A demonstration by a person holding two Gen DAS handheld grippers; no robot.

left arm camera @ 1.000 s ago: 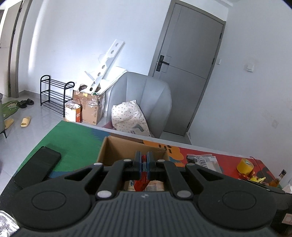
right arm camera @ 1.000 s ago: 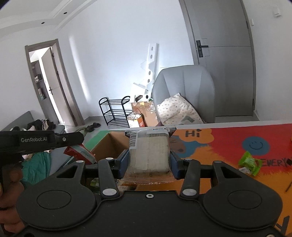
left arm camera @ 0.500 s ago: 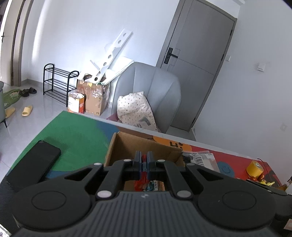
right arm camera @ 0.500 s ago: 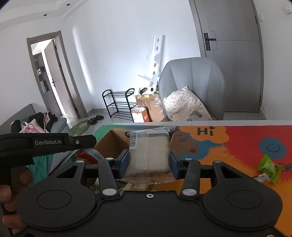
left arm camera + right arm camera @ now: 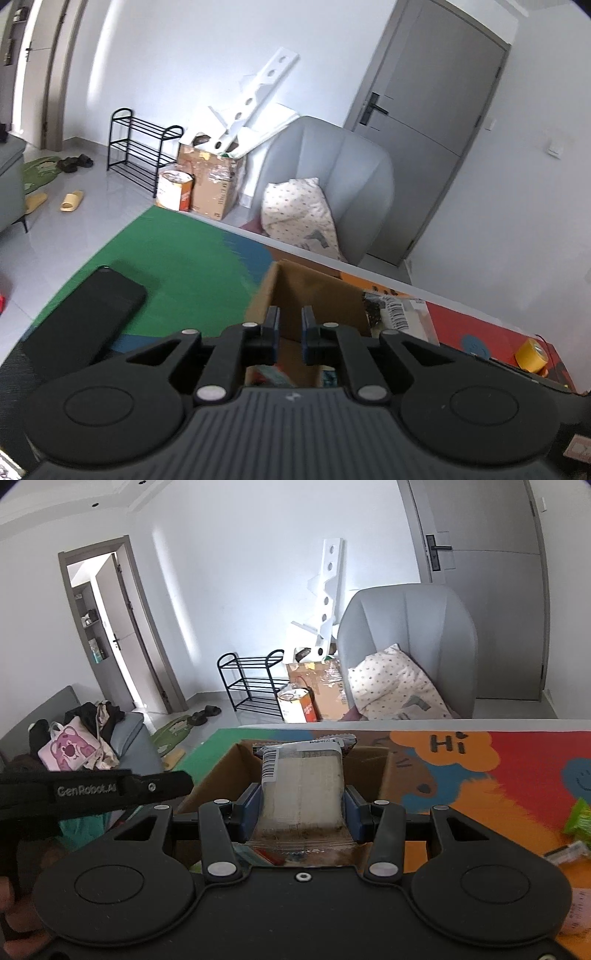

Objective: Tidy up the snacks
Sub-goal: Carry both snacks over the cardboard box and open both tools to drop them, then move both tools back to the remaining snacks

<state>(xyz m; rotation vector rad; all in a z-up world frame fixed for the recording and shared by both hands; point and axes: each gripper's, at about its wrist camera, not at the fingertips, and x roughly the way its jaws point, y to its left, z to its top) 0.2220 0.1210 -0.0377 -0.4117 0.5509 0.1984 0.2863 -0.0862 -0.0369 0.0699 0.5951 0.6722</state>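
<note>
Right gripper (image 5: 301, 812) clamped on a snack pack (image 5: 301, 782), left gripper (image 5: 289, 328) empty over the box

The right one's blue pads squeeze the clear-wrapped pale pack by its sides; its long axis runs straight away from the camera, barcode end pointing out over the open cardboard box (image 5: 373, 771) at frame centre. The left gripper's jaws have just cracked open a little, nothing between them, box (image 5: 314, 288) right behind. A black phone (image 5: 81, 325) lies lower left on the green mat (image 5: 173, 254).

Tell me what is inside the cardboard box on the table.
The cardboard box holds a few colourful snack packets, seen low between the tongs. The right tongs and their clear-wrapped snack pack cover the rest.
</note>
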